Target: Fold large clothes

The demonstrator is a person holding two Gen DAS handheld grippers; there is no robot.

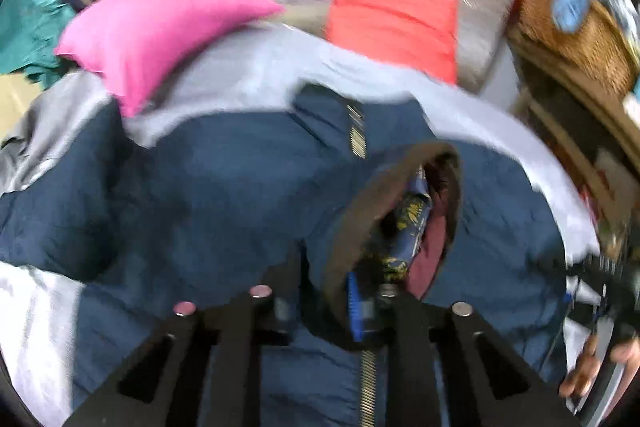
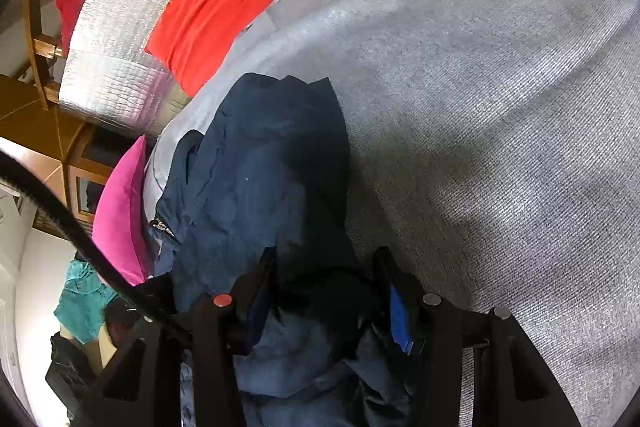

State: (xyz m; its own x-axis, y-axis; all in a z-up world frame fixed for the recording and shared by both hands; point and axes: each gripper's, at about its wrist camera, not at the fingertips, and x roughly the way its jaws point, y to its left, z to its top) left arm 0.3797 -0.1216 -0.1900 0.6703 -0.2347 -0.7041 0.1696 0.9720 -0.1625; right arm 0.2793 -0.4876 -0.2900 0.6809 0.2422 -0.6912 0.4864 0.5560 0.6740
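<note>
A navy blue jacket [image 1: 224, 179] lies spread on a grey bed sheet [image 1: 248, 79]; the left wrist view is blurred. Its brown-edged collar [image 1: 348, 211] stands open, showing a patterned lining, and the brass zipper [image 1: 368, 379] runs down toward the camera. My left gripper [image 1: 320, 307] is shut on the collar edge beside the zipper. In the right wrist view the jacket [image 2: 272, 163] is bunched up, and my right gripper [image 2: 328, 303] is shut on a thick fold of it. The right gripper and a hand [image 1: 592, 367] show blurred at the left view's right edge.
A pink pillow [image 1: 152, 31] and an orange-red pillow [image 1: 392, 23] lie at the head of the bed against a silver quilted panel [image 2: 132, 39]. A wicker basket [image 1: 576, 39] stands at the right. A teal garment [image 2: 80, 303] lies on the floor. A black cable [image 2: 72, 223] crosses the left.
</note>
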